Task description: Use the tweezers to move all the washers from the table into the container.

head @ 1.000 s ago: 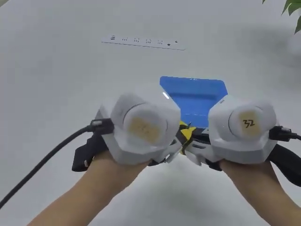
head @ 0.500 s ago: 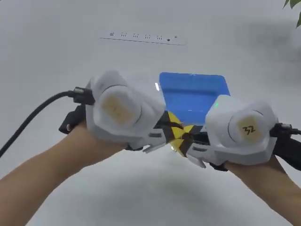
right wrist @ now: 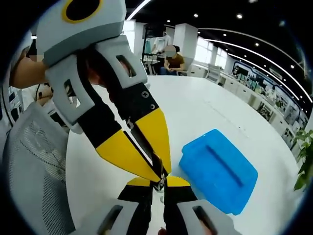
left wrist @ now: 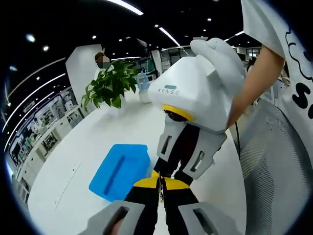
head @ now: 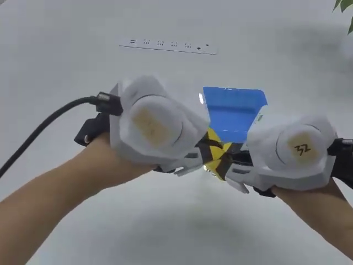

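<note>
My two grippers meet tip to tip over the white table (head: 66,77). The left gripper (head: 205,148) points right and the right gripper (head: 220,160) points left, their yellow tips touching. In the right gripper view, thin dark tweezers (right wrist: 146,149) run between the left gripper's closed yellow jaws down to my right gripper (right wrist: 159,185), whose jaws pinch their end. In the left gripper view, the left gripper (left wrist: 160,185) is shut, with the right gripper's black jaws coming down onto its tips. The blue container (head: 236,113) (left wrist: 120,169) (right wrist: 220,171) lies just beyond the tips.
A white power strip (head: 168,47) lies at the far side of the table. A potted plant (left wrist: 110,88) stands at a table corner and its leaves (head: 345,11) reach in at the top right. A mesh chair (right wrist: 34,161) is beside the table. People sit at a far desk.
The left gripper has risen and swung left, then come back right. The tips have stayed together by the container. The right gripper has barely moved.
</note>
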Available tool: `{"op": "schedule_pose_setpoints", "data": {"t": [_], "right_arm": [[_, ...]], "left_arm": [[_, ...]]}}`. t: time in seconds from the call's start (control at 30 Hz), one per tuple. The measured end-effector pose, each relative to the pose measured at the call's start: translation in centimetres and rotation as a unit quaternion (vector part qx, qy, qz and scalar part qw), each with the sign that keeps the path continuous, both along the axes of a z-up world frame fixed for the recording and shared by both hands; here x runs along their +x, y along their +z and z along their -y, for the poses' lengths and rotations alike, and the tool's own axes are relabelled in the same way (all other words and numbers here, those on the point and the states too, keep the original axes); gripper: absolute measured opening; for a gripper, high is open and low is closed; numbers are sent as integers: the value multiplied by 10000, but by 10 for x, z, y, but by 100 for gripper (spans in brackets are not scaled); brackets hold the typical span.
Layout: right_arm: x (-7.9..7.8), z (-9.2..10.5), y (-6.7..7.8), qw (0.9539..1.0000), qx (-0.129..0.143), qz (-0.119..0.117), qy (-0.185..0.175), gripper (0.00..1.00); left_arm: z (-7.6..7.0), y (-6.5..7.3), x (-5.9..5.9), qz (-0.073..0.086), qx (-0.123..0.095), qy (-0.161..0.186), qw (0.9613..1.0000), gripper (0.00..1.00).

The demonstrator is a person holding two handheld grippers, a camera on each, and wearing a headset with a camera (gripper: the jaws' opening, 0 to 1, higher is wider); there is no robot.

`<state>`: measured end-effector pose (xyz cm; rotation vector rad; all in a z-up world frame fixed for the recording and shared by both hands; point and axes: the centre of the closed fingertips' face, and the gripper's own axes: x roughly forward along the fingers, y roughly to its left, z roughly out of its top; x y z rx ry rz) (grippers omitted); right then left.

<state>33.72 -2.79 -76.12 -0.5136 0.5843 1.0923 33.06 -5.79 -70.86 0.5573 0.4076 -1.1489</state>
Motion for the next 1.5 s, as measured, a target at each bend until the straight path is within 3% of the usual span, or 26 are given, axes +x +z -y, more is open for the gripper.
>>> {"op": "schedule_pose_setpoints", "data": {"t": [0.33,0.43,0.53,0.77,0.83,0.9,0.97,1.13,1.23,1.5], "right_arm": [[40,-2,46,9981,191,587,-69,4],[56,-4,58,9965,543,523,-349,3],[70,-4,59,9958,584,559,-425,4],[90,-5,39,9951,396,710,-558,3],[93,-6,29,9958,441,504,-632,3],[96,-9,21,9959,420,490,-638,4],[99,-11,15,9959,390,479,-653,4],[103,-16,-1,9967,367,200,-698,4],[104,-19,-10,9972,276,159,-681,4],[108,-17,-22,9976,88,84,-683,4]], "left_arm": [[1,44,32,522,-132,-142,9985,0],[3,54,46,692,-198,-80,9974,0],[2,55,61,754,-220,8,9969,0],[4,33,80,656,-203,97,9976,0],[4,23,82,674,-89,121,9976,0],[3,15,85,681,-1,166,9975,0],[1,9,88,653,-11,277,9975,0],[-4,-6,95,527,62,385,9978,0],[-7,-17,100,487,142,393,9979,0],[-8,-28,107,365,139,466,9981,0]]}}
